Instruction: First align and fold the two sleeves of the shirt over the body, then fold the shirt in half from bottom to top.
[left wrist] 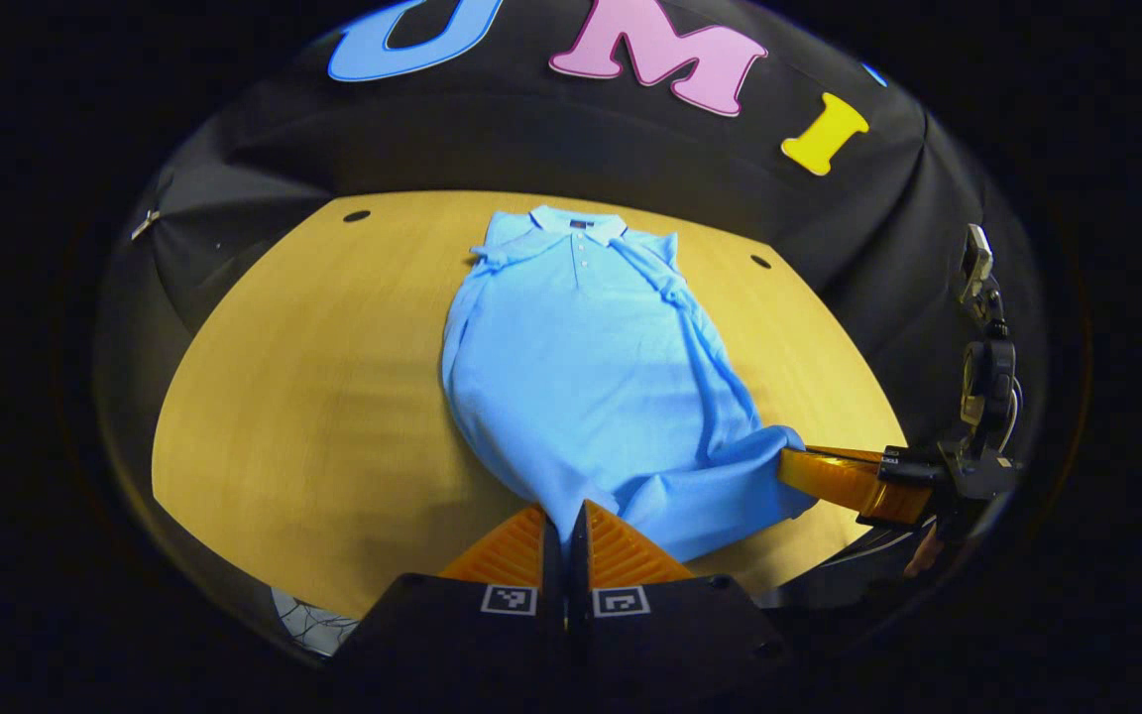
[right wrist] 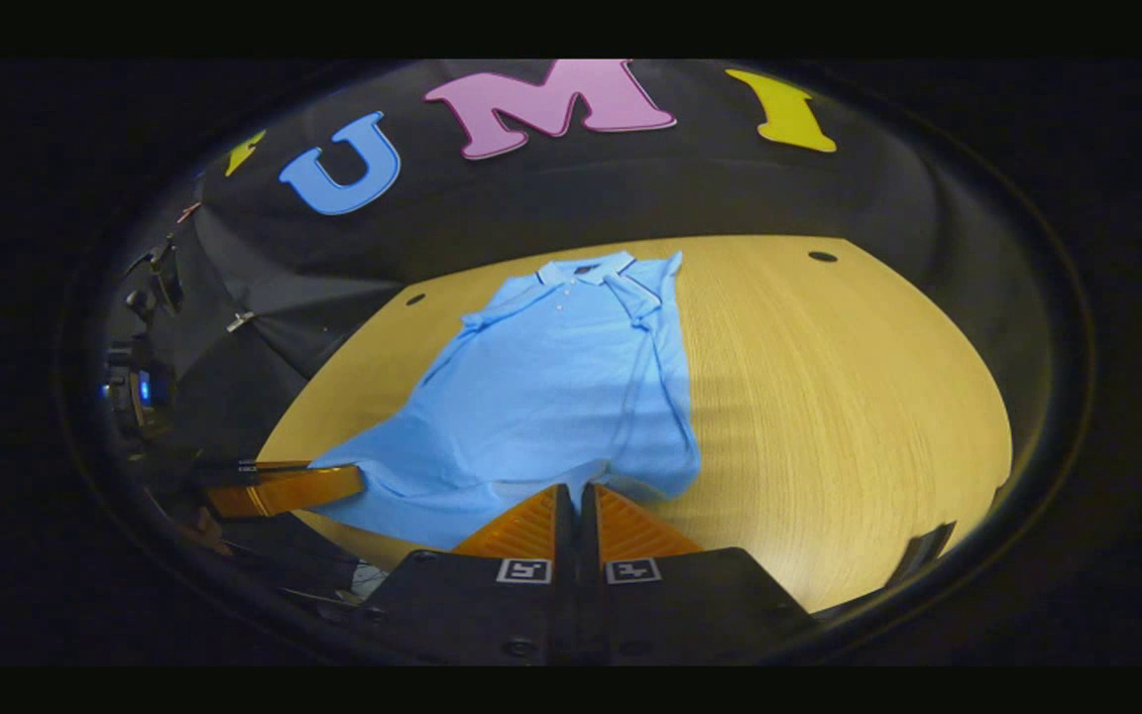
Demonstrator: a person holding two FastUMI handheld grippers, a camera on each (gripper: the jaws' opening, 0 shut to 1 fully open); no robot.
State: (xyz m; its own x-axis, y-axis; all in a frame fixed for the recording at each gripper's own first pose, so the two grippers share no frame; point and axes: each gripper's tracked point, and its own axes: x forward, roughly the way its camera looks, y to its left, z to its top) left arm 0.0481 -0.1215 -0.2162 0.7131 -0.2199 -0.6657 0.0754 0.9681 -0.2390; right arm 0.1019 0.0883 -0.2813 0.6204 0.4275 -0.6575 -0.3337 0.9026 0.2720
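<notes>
Shirt (left wrist: 581, 367) flat on table (left wrist: 313, 397), sleeves folded over body. Left gripper (left wrist: 564, 526) and right gripper (right wrist: 576, 511): jaws clamped on shirt hem corners.

Hem of the shirt (left wrist: 581, 377) hidden behind the closed fingers of the left gripper (left wrist: 564, 516) and right gripper (right wrist: 576, 493); near table (right wrist: 829, 416) edge below the hem cut off by both gripper bodies; collar buttons too small to count.
</notes>
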